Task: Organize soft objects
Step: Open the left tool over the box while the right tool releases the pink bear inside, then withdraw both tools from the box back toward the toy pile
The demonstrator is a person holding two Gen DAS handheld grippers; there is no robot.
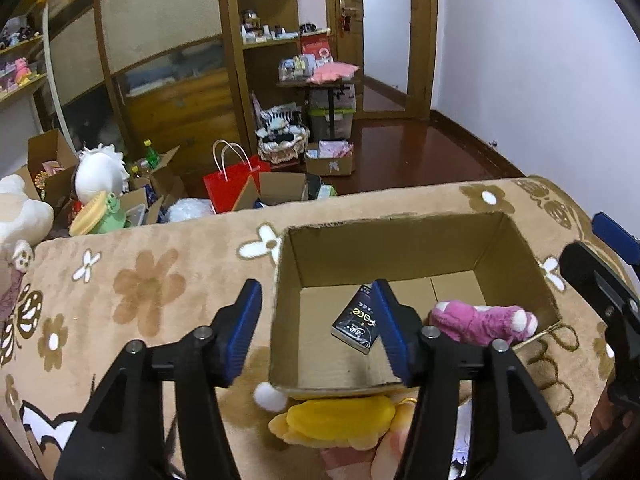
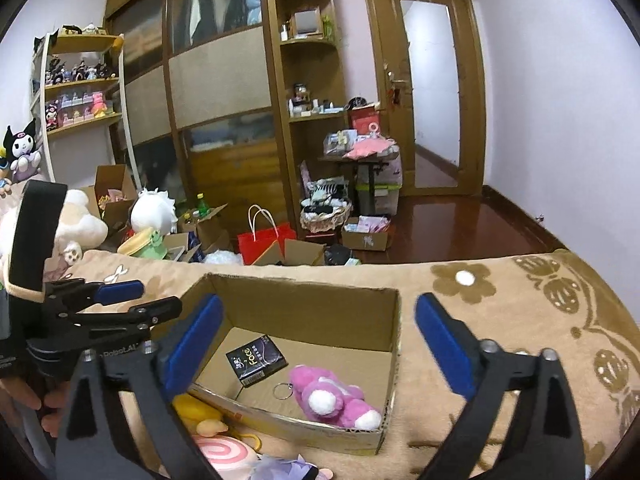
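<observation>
Pink plush toy (image 2: 328, 396) with white paw tips and a metal key ring lies on its side on the floor of the open brown cardboard box (image 2: 394, 344), in the near right corner, close to the front wall. In the left wrist view the same toy (image 1: 484, 320) shows beside the right-hand box wall. A black packet printed "face" (image 2: 256, 360) lies flat on the box floor just beside the toy, apart from it.

Outside the box, touching its near wall, lies a yellow plush toy (image 1: 340, 416) with a white pompom (image 1: 269, 396). A pink spiral-patterned plush (image 2: 224, 454) lies just beside the yellow one, nearer the camera.

Left gripper (image 1: 316, 320): jaws apart, nothing between the blue pads. It stands over the near left corner of the box, one finger outside the left wall, the other over the interior. The pink toy lies to the right of its jaws, not between them.

Right gripper (image 2: 316, 336): jaws wide apart, empty, spanning the box. The pink toy lies below and between its fingers, untouched.

The box rests on a tan floral plush blanket (image 2: 500, 292). Beyond its far edge, the floor holds a red paper bag (image 2: 264, 240) and other cardboard boxes.
</observation>
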